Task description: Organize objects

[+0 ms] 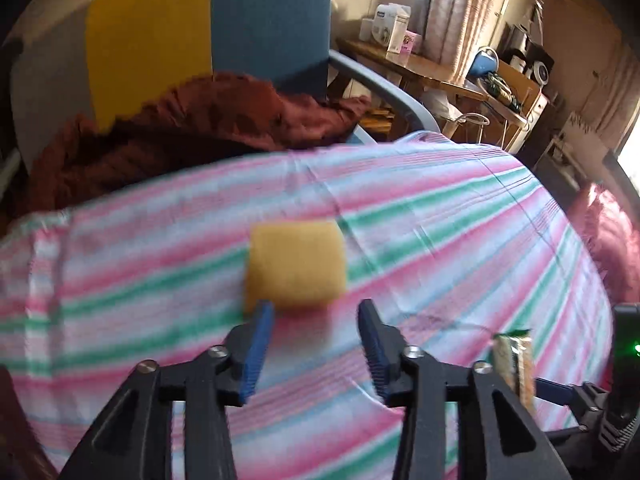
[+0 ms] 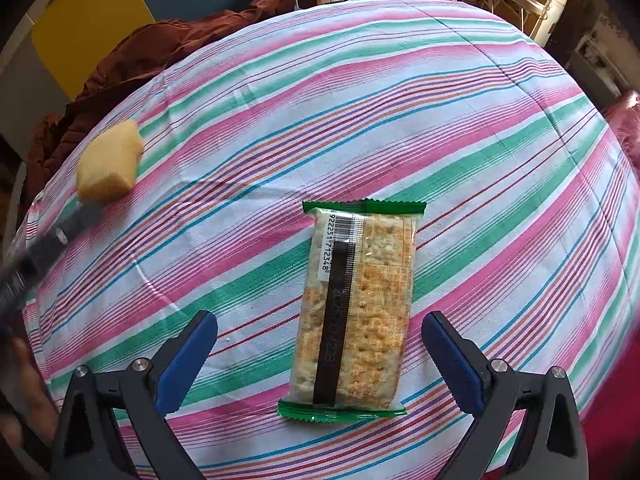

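A yellow sponge block [image 1: 296, 264] lies on the striped cloth [image 1: 440, 216], just ahead of my left gripper [image 1: 316, 312], which is open and empty with its blue fingertips near the sponge's front edge. The sponge also shows in the right wrist view [image 2: 110, 162] at the far left, with the left gripper's finger [image 2: 60, 236] touching or just under it. A cracker packet [image 2: 354, 308] with green ends lies flat between the open jaws of my right gripper [image 2: 320, 332], which is not closed on it. The packet shows edge-on in the left wrist view [image 1: 514, 364].
A rust-brown garment [image 1: 180, 132] is heaped at the cloth's far edge, before a blue and yellow chair back [image 1: 208, 32]. A cluttered wooden desk [image 1: 432, 68] stands at the back right. A pink cushion [image 1: 608, 240] lies at the right edge.
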Tool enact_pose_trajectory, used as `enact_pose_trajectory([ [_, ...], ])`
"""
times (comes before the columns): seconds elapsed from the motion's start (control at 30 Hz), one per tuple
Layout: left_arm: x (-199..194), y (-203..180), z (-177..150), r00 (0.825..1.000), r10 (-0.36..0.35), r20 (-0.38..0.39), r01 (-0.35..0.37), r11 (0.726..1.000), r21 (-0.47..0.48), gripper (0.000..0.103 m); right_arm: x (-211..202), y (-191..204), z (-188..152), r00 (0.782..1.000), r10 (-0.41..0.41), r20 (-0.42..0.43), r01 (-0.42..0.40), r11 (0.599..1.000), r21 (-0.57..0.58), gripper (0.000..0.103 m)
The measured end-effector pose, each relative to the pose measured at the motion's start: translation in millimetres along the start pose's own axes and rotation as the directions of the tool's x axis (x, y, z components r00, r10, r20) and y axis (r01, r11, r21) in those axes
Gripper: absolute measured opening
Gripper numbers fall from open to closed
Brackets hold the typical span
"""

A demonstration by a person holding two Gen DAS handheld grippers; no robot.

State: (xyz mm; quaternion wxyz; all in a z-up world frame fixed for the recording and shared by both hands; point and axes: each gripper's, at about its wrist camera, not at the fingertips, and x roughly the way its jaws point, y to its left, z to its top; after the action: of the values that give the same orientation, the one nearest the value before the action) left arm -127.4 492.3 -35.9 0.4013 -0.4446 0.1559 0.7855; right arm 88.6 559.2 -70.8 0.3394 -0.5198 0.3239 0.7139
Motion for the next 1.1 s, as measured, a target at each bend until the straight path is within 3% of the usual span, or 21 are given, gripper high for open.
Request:
enact_pose_trajectory([
  [0.1,10,5,16,1.0,-0.01,-0.029,0.009,1.0,-0.021,0.069,-2,1,-2,1.0,0.013,-0.004,-0.013,1.0,0.001,0.103],
  [0.13,12,5,16,0.999,-0.01,-0.032,0.009,1.0,-0.017,0.082,-2,3,-3,1.0,0.014,-0.004,-0.014,1.0,-0.005,0.103],
  [0.17,18,2,21,0.999,0.001,-0.046,-0.001,1.0,0.0,0.087,-3,5,-4,1.0,0.013,-0.004,-0.013,1.0,-0.013,0.103],
  [0.33,56,0,26,0.99,0.063,-0.125,-0.06,0.998,0.022,0.085,-4,9,-8,1.0,0.02,-0.014,-0.02,0.999,-0.028,0.103],
  [0.37,60,3,25,0.989,0.065,-0.132,-0.064,0.998,0.009,0.069,-4,10,-8,1.0,0.019,-0.014,-0.019,0.999,-0.03,0.103],
  [0.4,62,7,22,0.99,0.043,-0.135,-0.045,0.999,-0.009,0.063,-4,10,-9,1.0,0.017,-0.015,-0.017,0.999,-0.03,0.103],
  [0.53,52,9,11,0.994,0.02,-0.11,-0.018,1.0,0.012,0.058,-6,11,-10,1.0,0.01,-0.006,-0.01,0.999,-0.033,0.1],
  [0.7,19,8,-20,0.998,0.006,-0.068,-0.006,1.0,0.005,0.057,-8,17,-14,0.998,-0.054,0.017,0.055,0.996,-0.074,0.083],
  [0.83,-19,11,-64,0.999,-0.011,-0.032,0.01,1.0,-0.011,0.057,-13,18,-16,0.995,-0.088,0.047,0.092,0.992,-0.087,0.068],
  [0.97,-58,20,-106,0.999,-0.05,-0.019,0.049,0.997,-0.066,0.057,-20,7,-15,0.998,-0.02,0.053,0.021,1.0,-0.023,0.065],
  [1.1,-89,23,-146,0.997,-0.073,-0.04,0.07,0.996,-0.062,0.057,-34,-30,-13,0.988,0.12,0.095,-0.137,0.972,0.193,0.079],
])
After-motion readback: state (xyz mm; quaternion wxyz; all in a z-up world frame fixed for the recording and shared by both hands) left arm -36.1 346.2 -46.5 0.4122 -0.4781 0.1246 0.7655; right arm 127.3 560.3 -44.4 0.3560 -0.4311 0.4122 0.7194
